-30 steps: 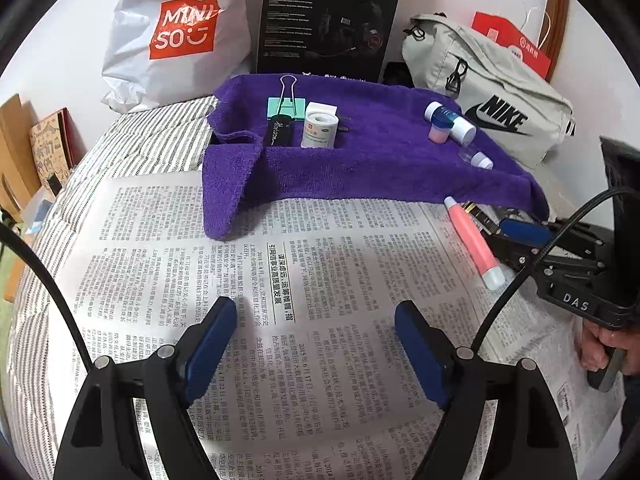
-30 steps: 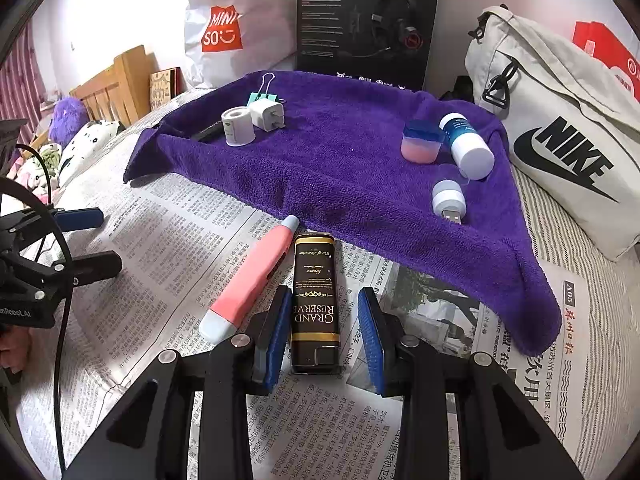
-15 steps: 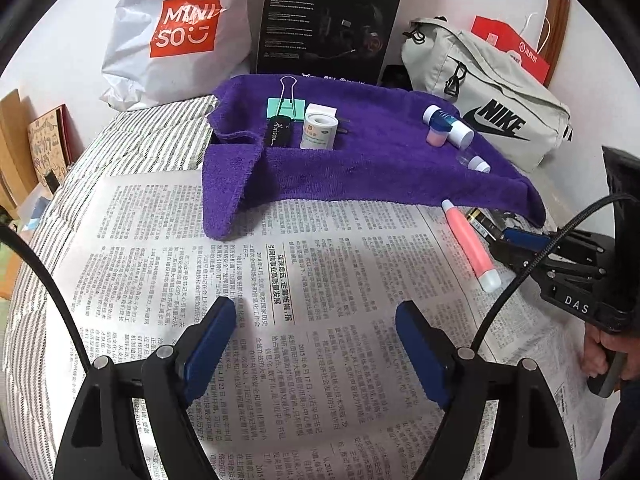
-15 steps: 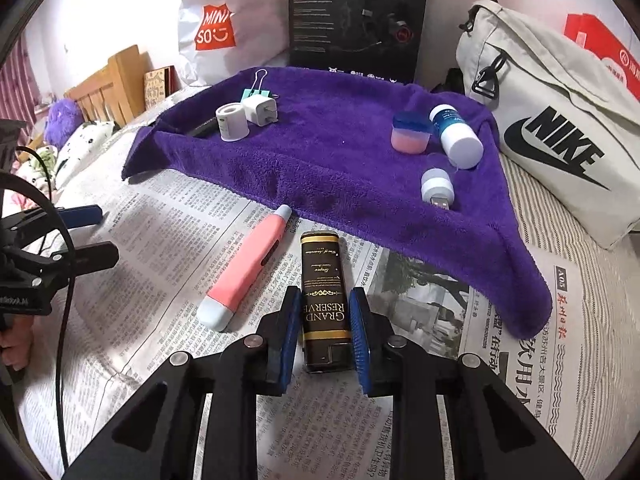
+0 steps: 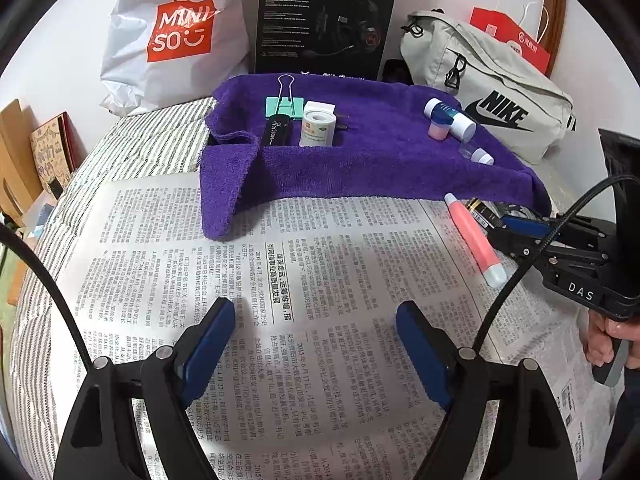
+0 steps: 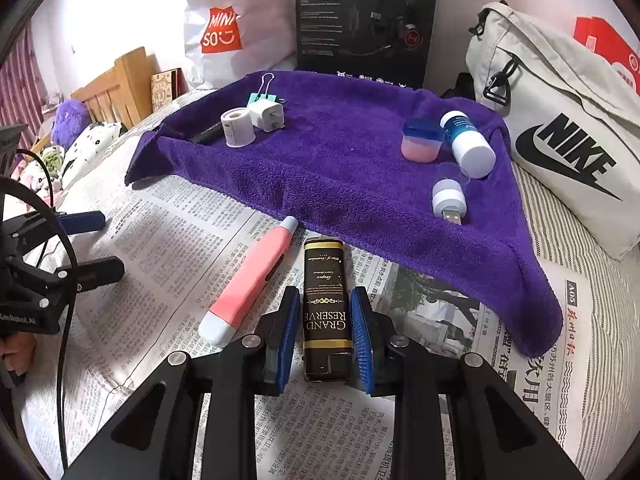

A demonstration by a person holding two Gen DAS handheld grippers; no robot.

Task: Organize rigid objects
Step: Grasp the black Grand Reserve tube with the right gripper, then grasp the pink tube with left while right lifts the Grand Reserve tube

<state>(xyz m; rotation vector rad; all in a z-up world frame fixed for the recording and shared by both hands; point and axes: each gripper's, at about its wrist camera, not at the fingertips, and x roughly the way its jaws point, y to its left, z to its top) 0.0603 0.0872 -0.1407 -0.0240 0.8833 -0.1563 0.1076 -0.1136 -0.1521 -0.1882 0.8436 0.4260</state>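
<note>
My right gripper (image 6: 325,308) is shut on a black and gold "Grand Reserve" box (image 6: 325,280) that lies on the newspaper (image 6: 160,248). A pink pen-shaped tube (image 6: 250,280) lies just left of the box. My left gripper (image 5: 316,328) is open and empty above the newspaper (image 5: 280,280). The purple towel (image 6: 340,176) holds a tape roll (image 6: 237,127), a white plug (image 6: 266,114), a green binder clip (image 6: 262,94), a pink jar (image 6: 422,146), a white bottle (image 6: 468,144) and a small USB light (image 6: 449,199).
A black headset box (image 6: 366,20), a Miniso bag (image 6: 228,28) and a grey Nike bag (image 6: 560,136) stand behind the towel. A wooden headboard (image 6: 116,84) and soft toys are at the left. The bed has a striped sheet (image 5: 52,216).
My right gripper's fingers closed in from both sides onto the black and gold box. The left gripper stayed open, almost still.
</note>
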